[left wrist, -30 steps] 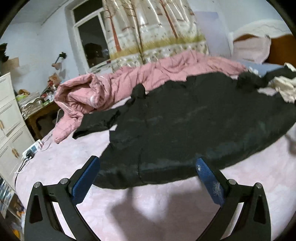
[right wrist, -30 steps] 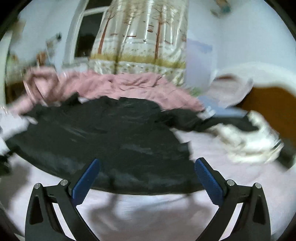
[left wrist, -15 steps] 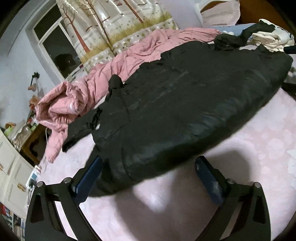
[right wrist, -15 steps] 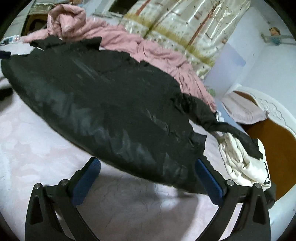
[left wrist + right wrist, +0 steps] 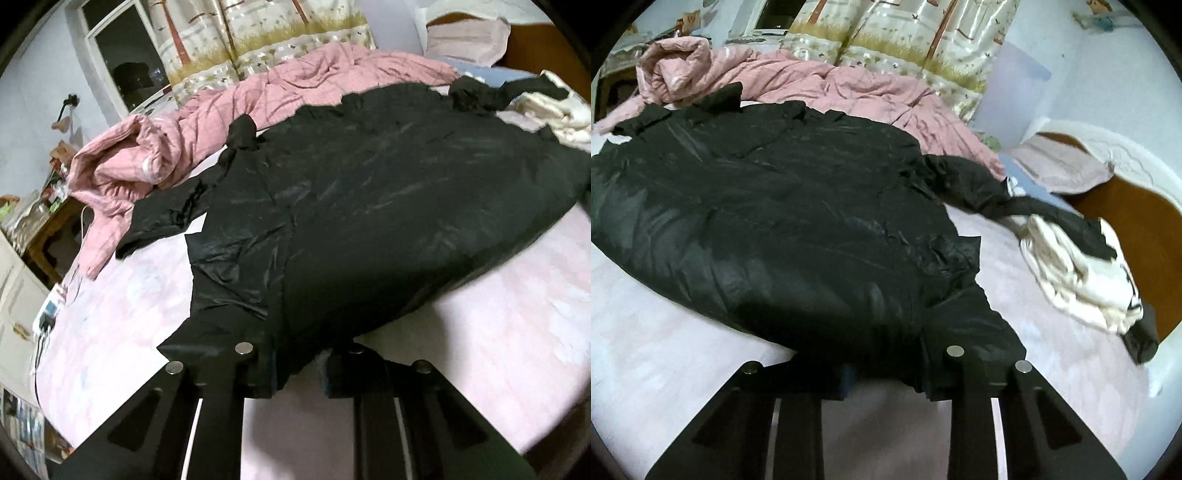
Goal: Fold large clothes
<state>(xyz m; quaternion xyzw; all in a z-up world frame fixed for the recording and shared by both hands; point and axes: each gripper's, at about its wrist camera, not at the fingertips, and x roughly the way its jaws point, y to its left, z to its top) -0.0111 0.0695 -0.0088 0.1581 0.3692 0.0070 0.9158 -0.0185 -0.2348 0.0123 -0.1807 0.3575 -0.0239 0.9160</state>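
A large black padded coat (image 5: 369, 206) lies spread across the pink bed sheet (image 5: 122, 314); it also shows in the right wrist view (image 5: 783, 221). My left gripper (image 5: 295, 373) is shut on the coat's near hem at its left corner. My right gripper (image 5: 890, 369) is shut on the near hem at its right corner. One sleeve (image 5: 162, 214) trails left toward the quilt. The other sleeve (image 5: 1008, 203) stretches right over a white garment (image 5: 1082, 280).
A crumpled pink quilt (image 5: 221, 110) lies along the far side of the bed below a patterned curtain (image 5: 266, 33). A wooden headboard (image 5: 1137, 214) and pillow (image 5: 1063, 166) are at the right. Drawers (image 5: 14, 295) and a power strip (image 5: 48, 314) stand left of the bed.
Both grippers moved forward to the coat's near hem and closed on it; their jaws were wide open half a second ago.
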